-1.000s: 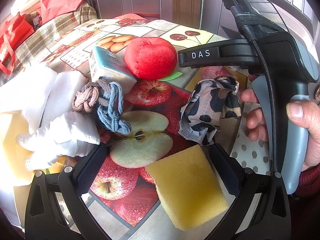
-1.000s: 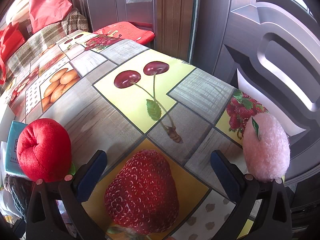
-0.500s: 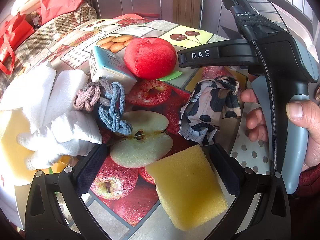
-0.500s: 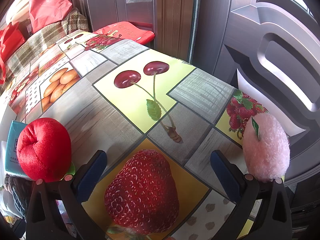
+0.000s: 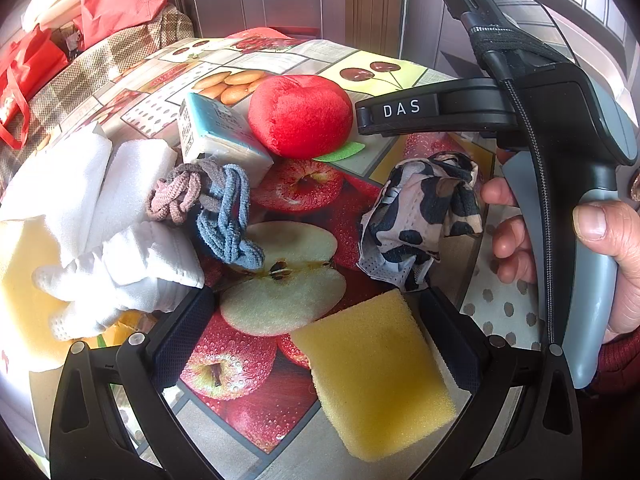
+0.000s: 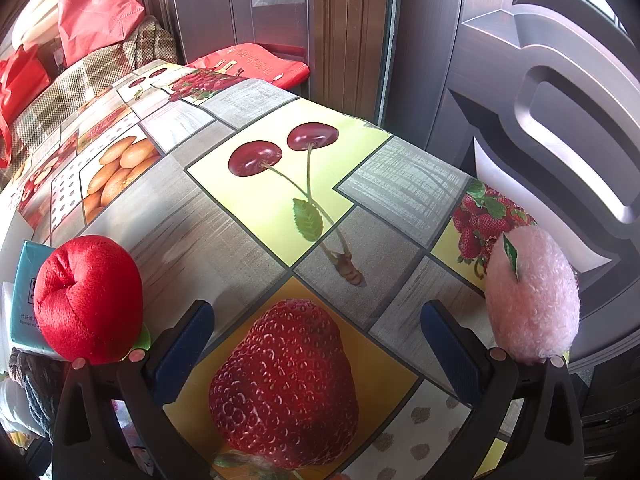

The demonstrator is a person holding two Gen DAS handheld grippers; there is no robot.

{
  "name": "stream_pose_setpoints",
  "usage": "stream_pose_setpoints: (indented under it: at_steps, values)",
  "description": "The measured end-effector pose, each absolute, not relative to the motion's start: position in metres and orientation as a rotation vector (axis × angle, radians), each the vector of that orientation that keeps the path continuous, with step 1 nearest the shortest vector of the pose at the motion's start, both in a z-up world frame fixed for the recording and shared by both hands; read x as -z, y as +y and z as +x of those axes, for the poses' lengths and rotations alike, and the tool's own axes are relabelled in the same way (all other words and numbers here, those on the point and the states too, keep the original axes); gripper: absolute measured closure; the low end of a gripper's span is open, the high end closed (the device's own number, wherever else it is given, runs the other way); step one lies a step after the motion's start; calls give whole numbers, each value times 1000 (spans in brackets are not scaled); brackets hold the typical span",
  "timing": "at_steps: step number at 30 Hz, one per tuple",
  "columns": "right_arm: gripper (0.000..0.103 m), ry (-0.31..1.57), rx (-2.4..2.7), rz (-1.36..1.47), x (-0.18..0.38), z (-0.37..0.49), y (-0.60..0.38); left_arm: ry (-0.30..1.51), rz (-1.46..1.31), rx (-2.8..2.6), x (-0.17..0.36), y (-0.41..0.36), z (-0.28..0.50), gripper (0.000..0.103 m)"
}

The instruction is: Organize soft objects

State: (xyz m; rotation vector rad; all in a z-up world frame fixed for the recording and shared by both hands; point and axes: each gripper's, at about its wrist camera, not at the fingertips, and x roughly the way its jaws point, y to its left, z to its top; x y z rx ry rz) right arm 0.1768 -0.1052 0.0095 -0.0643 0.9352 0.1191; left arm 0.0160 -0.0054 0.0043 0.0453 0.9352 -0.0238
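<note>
My left gripper [image 5: 316, 320] is open above the fruit-print tablecloth [image 5: 304, 188], with a yellow sponge [image 5: 376, 376] lying loose between its fingers, close to the right one. Ahead lie a black-and-white patterned cloth [image 5: 420, 216], knotted pink and blue hair bands [image 5: 208, 208], white cloths [image 5: 120, 248], a blue tissue pack [image 5: 220, 136] and a red plush apple [image 5: 300, 114]. My right gripper [image 6: 316, 340] is open over bare tablecloth [image 6: 256, 208]. The red plush apple [image 6: 88, 296] sits left of it, a pink plush fruit [image 6: 532, 296] right of it at the table's edge.
A person's hand [image 5: 608, 248] holds the right gripper's body [image 5: 540, 100] at the right of the left wrist view. Behind the table stand a dark door [image 6: 540, 92], a checked blanket [image 6: 88, 80] and red bags [image 6: 96, 8]. Another yellow sponge [image 5: 24, 280] lies under the white cloths.
The left wrist view has drifted slightly, so the white cloths and tissue pack sit a touch farther right. Neither gripper has opened or shut.
</note>
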Motion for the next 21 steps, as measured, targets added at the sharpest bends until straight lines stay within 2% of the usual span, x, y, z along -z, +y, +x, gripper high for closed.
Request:
stream_pose_setpoints:
  at_steps: [15, 21]
  values:
    - [0, 934, -119, -66, -10, 177, -105, 925, 29, 52, -6, -4, 11, 1]
    - [0, 932, -142, -66, -11, 171, -106, 718, -52, 152, -47, 2, -70, 0]
